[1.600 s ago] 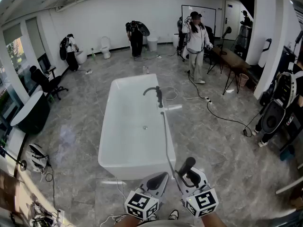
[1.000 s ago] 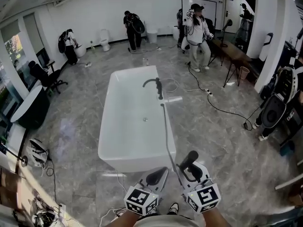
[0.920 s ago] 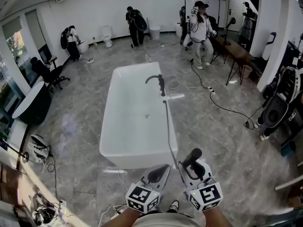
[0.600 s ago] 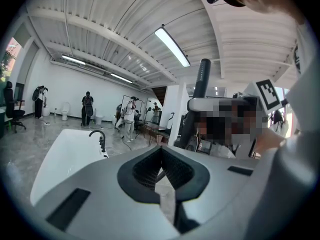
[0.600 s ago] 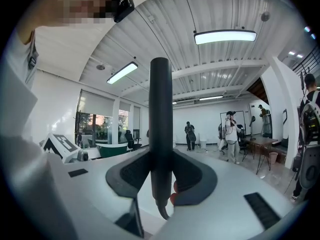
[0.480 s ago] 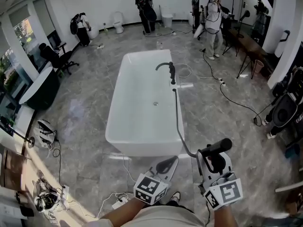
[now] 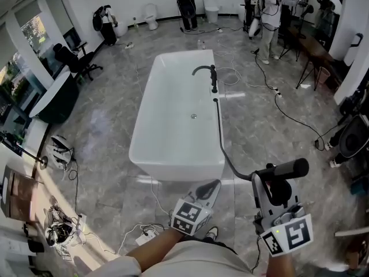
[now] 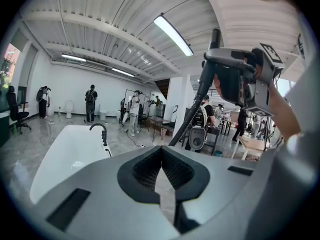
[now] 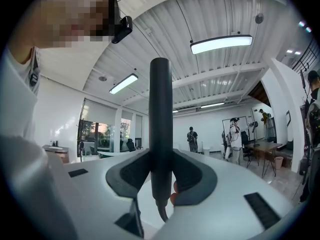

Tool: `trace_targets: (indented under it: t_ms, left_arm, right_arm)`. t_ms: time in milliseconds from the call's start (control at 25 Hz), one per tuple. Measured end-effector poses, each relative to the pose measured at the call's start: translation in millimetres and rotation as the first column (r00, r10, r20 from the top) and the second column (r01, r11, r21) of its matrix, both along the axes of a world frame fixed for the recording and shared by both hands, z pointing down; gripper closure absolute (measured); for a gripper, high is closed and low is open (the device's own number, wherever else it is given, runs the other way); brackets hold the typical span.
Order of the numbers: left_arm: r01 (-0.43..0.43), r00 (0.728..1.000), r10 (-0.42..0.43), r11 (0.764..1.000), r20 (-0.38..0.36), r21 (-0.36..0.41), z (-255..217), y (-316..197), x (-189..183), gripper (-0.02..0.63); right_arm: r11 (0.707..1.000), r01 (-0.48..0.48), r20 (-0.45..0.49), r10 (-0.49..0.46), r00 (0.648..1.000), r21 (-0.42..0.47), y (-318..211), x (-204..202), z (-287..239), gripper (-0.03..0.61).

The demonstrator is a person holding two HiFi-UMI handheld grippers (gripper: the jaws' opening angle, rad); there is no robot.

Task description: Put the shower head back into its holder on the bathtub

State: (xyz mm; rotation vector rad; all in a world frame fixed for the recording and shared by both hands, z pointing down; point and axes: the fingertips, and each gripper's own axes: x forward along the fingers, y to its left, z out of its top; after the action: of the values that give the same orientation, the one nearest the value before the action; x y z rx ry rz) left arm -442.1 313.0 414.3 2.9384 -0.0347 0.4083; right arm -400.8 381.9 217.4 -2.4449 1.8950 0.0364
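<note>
left gripper (image 7: 212, 184) and right gripper (image 7: 276, 182): grey shells, black ribbed pads (image 8: 147, 171), black-and-white marker cubes (image 7: 190, 217); white shirt (image 7: 193, 262).

Smooth, glossy white finish is seen on the bathtub (image 7: 176, 167); the floor (image 7: 106, 128) around it is laid in polished grey stone-look tile. The faucet (image 7: 206, 72) on the bathtub's rim, the hose (image 7: 219, 133) and the shower head (image 7: 285, 169) are finished in matt black.

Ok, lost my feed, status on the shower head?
Right gripper shut on shower head, hose running to bathtub. Left gripper shut, empty. White cable on floor ahead.
</note>
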Motion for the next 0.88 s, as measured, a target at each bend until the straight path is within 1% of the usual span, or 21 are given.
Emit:
trace_targets:
  t_ms: [240, 520, 640, 880]
  left_arm:
    - [-0.014, 0.999, 0.015, 1.000, 0.029, -0.015, 14, 12, 27, 0.609]
    - [-0.034, 0.998, 0.035, 0.999, 0.048, -0.010, 37, -6, 52, 0.609]
    - [-0.057, 0.997, 0.057, 0.998, 0.060, -0.007, 48, -19, 78, 0.609]
    - [-0.110, 0.992, 0.112, 0.993, 0.060, -0.045, 59, -56, 133, 0.609]
  right_arm:
    - [1.000, -0.012, 0.019, 0.012, 1.000, 0.006, 6, 33, 3, 0.439]
    - [0.998, -0.046, 0.057, 0.044, 0.997, 0.031, -3, 65, 8, 0.439]
    - [0.997, -0.075, 0.054, 0.073, 0.996, 0.037, -11, 90, 5, 0.439]
    - [0.985, -0.162, 0.071, 0.158, 0.985, 0.057, -30, 149, -8, 0.439]
